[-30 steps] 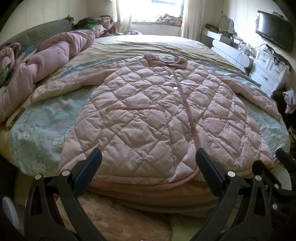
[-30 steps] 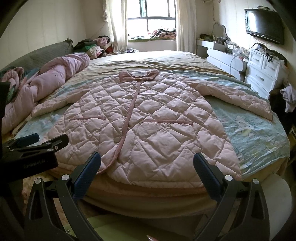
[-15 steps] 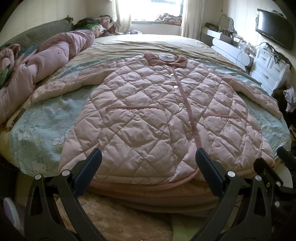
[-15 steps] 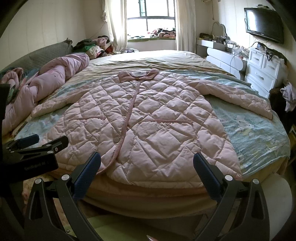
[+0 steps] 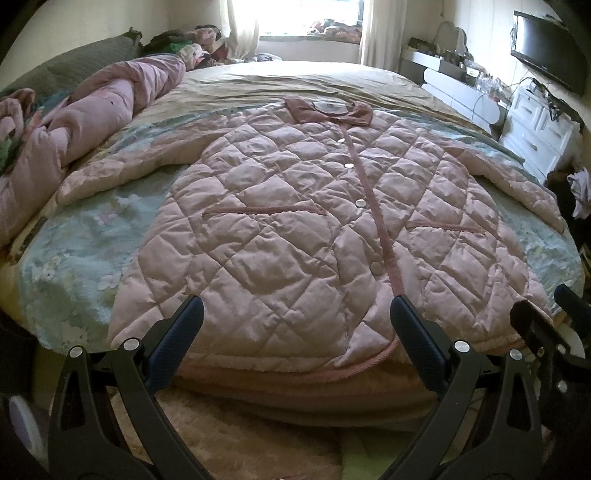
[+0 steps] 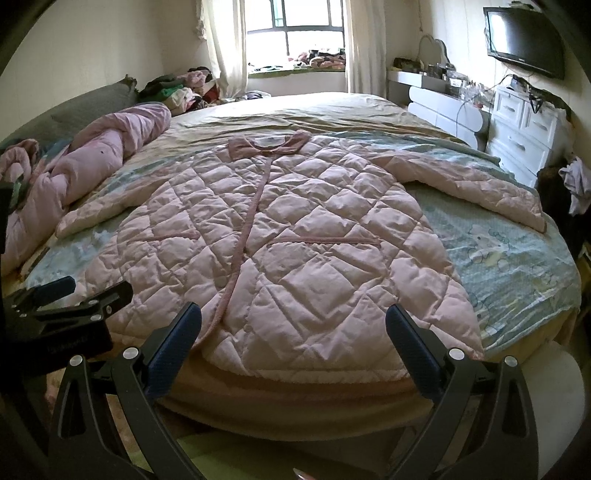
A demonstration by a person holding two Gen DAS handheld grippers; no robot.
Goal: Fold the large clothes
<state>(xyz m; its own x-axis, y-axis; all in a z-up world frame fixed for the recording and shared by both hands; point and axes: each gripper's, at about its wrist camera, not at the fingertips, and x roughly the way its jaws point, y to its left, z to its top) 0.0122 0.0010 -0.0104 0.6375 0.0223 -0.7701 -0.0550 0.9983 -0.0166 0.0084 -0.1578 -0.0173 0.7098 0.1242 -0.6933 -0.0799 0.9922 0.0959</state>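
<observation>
A bedroom is filling both views, with a wide bed running back to a bright window and a dark television hanging on the wall to the bed's right. Lying flat across the bed, front up and buttoned shut, is the pink quilted coat, its darker collar pointing toward the window and its hem reaching the bed's near edge. Both sleeves are stretching out sideways over the pale blue printed sheet.

The left gripper is hovering just short of that hem, fingers spread wide and holding nothing, framing the coat's left half and its row of snaps. The right gripper is likewise gaping wide and empty, sitting just off the bed's near edge, with the coat's right half between its fingers; neither is touching the fabric.

A bunched pink quilt is lying along the bed's left side. White drawers are standing to the bed's right.

There is a small label inside the collar, plus faint lettering on the left gripper's body seen from the right view, but both are too blurred to read.
</observation>
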